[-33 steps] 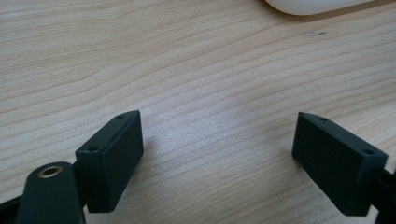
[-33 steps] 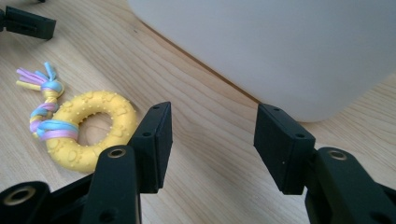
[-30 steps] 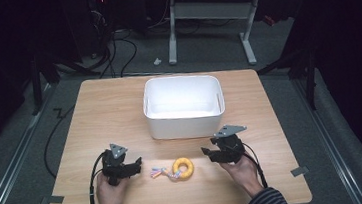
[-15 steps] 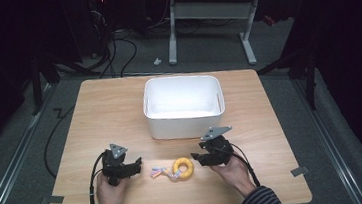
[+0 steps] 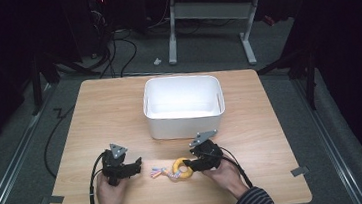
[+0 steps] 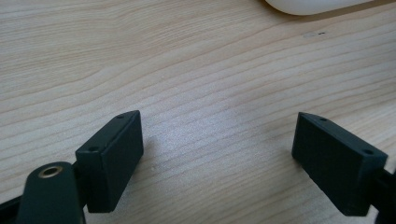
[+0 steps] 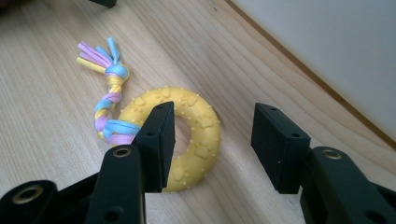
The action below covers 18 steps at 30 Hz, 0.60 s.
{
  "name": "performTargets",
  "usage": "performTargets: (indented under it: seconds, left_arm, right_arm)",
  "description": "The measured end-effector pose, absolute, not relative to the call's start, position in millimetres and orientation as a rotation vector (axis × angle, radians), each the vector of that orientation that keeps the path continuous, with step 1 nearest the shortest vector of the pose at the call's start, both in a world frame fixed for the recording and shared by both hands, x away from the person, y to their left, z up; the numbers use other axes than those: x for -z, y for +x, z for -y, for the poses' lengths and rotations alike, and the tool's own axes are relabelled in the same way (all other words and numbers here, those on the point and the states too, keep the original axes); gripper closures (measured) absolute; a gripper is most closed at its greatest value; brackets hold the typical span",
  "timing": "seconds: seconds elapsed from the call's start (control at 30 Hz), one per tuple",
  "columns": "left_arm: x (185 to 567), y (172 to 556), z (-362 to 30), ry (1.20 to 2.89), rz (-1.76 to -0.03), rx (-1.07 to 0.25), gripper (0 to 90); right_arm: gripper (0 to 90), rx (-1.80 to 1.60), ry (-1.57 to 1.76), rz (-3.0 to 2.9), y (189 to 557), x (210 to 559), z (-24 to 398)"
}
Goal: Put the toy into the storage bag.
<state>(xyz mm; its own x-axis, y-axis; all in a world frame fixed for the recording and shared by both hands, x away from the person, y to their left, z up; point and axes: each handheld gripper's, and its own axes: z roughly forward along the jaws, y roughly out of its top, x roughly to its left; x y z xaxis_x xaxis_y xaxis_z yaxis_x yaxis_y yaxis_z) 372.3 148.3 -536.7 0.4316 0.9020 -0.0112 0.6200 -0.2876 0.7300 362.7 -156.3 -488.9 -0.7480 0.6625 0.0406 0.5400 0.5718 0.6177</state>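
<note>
A yellow ring toy [image 5: 180,168] with a braided pink, blue and yellow rope tail [image 5: 158,174] lies flat on the wooden table [image 5: 105,119] near its front edge. My right gripper [image 5: 189,166] sits low over the ring toy [image 7: 203,127] from the right. Its jaws have just been closing and stand astride the ring's right side, one jaw over the hole and one outside. A gap still shows at the outer pad, so it is open. The rope tail [image 7: 109,100] points away to the left. My left gripper [image 5: 136,166] rests left of the toy, its jaws [image 6: 219,116] wide open over bare wood.
A white rectangular bin [image 5: 185,121] stands empty just behind the toy at the table's middle, and its wall [image 7: 336,56] rises close beyond my right gripper. Its rounded base [image 6: 317,4] shows at the top of the left gripper view. Cables and a desk frame lie on the floor beyond.
My right gripper has moved left and a little down, from beside the bin's front corner onto the yellow ring. The left gripper and the toy have stayed where they were.
</note>
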Motion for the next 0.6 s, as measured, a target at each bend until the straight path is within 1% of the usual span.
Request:
performTargets:
  seconds: [0.43,0.6]
  left_arm:
    - [537,372,-148,2.017,-1.278,-0.54,16.9]
    - [537,372,-148,2.017,-1.278,-0.54,16.9]
  right_arm:
    - [49.8,-0.845,1.023,-2.671,369,500,149]
    - [52.0,-0.814,0.998,-2.679,369,502,144]
